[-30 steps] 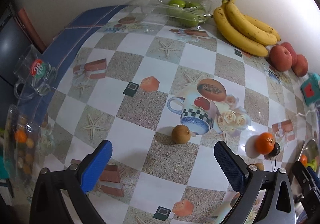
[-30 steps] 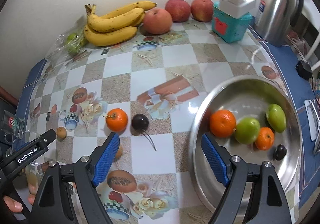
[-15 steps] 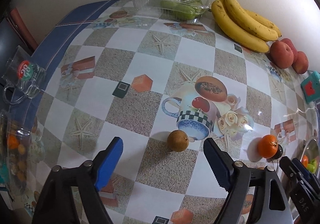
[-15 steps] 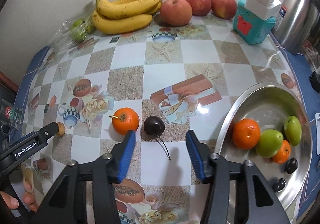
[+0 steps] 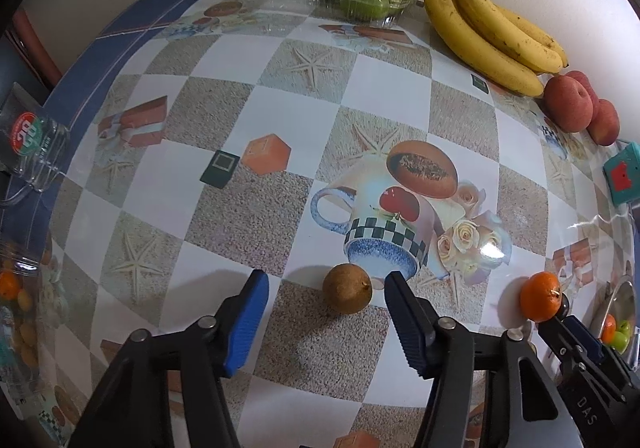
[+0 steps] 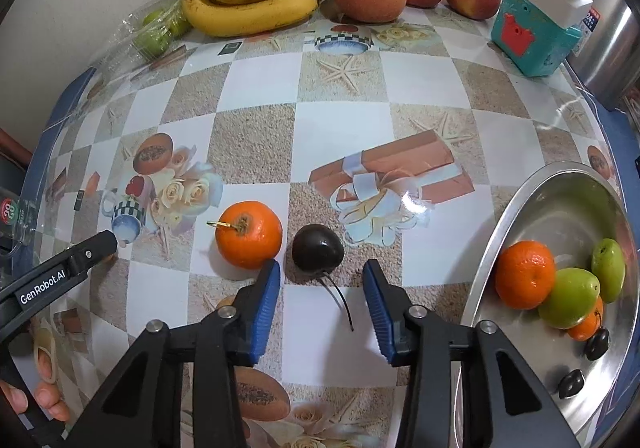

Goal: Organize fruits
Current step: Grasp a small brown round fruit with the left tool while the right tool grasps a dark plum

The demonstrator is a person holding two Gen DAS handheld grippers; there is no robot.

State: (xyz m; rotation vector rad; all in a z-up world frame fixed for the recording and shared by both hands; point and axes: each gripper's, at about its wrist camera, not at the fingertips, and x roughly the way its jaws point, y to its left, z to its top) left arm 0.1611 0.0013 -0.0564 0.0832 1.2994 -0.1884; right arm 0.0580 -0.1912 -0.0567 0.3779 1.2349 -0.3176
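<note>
Blue pads on both grippers point steeply down at the counter [image 5: 256,119]. The left gripper [image 5: 324,290] has been closing; the brown fruit [image 5: 347,288] sits between its pads, untouched. The right gripper [image 6: 321,278] has been closing too, around the dark cherry [image 6: 317,248], not pinching it, beside the orange [image 6: 248,234].

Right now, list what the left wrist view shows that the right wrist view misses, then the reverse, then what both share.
Left wrist only: the small brown fruit between the open left gripper fingers, untouched.

Right wrist only: the steel kettle, and the dark cherry just ahead of the open right gripper, whose jaws have just been closing.

Both: bananas, red apples, the loose orange, the metal bowl.
</note>
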